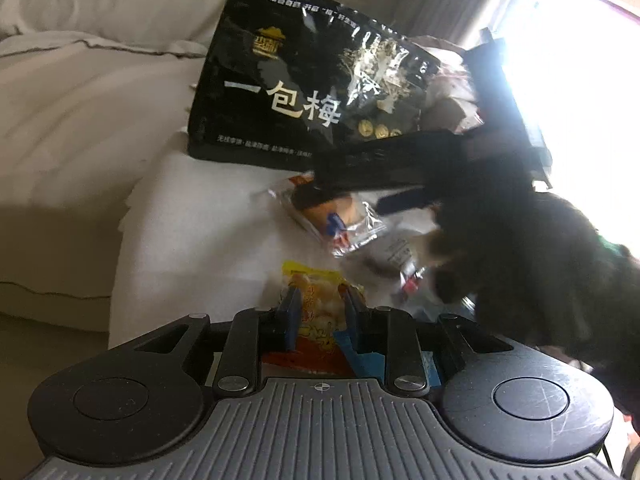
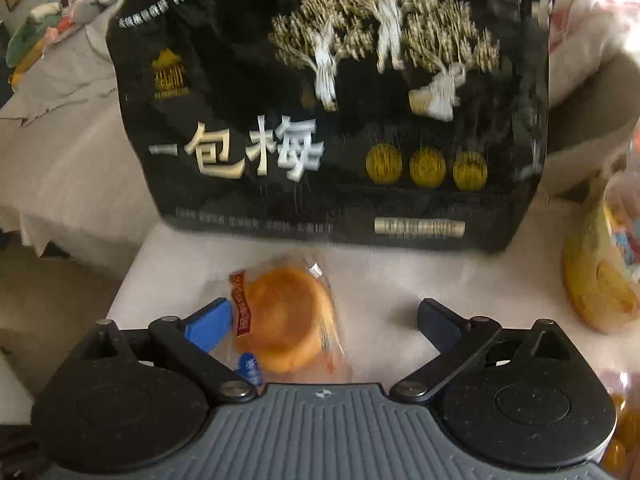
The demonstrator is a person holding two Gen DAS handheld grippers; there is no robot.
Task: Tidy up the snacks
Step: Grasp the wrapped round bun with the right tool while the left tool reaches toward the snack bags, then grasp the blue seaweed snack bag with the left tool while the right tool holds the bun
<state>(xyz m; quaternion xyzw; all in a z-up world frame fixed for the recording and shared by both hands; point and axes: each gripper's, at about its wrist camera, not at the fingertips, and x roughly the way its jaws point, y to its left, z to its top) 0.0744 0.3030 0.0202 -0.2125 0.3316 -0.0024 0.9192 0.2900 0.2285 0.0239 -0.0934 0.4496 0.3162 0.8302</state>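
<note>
Beige sofa [image 1: 80,92] fills the background, cushions creased. In front of it a white cloth [image 1: 192,216] covers the worktop; snacks lie on this cloth.

Largest item: black plum bag [image 2: 328,112], gold tree print and white characters, standing upright at the far edge of the worktop, leaning slightly back toward the sofa. In the left wrist view the same black plum bag [image 1: 288,92] stands at the far edge, its right side partly hidden by the other tool.

At the right edge of the worktop, right wrist view: a yellow packet [image 2: 600,280], blurred, contents not readable.

Round pastry [image 2: 286,320] in clear wrapper with a red label strip, lying flat on the cloth just in front of the black bag, toward the left edge. Left wrist view shows the pastry [image 1: 340,216] under the dark tool reaching in from the right.

Yellow-orange snack packet [image 1: 316,304], printed with pale round pieces, near edge of the worktop.

Right hand-held gripper [image 2: 326,322]: jaws spread wide, blue-padded fingers [image 2: 212,328] either side of the pastry; left pad just beside the wrapper, right pad well apart. Not clamped on anything. Seen from the left wrist camera, the right hand-held gripper [image 1: 348,182] is a dark blurred shape low over the pastry.

Left hand-held gripper [image 1: 320,312]: jaws narrow, pads set against both sides of the yellow-orange snack packet, holding it.
</note>
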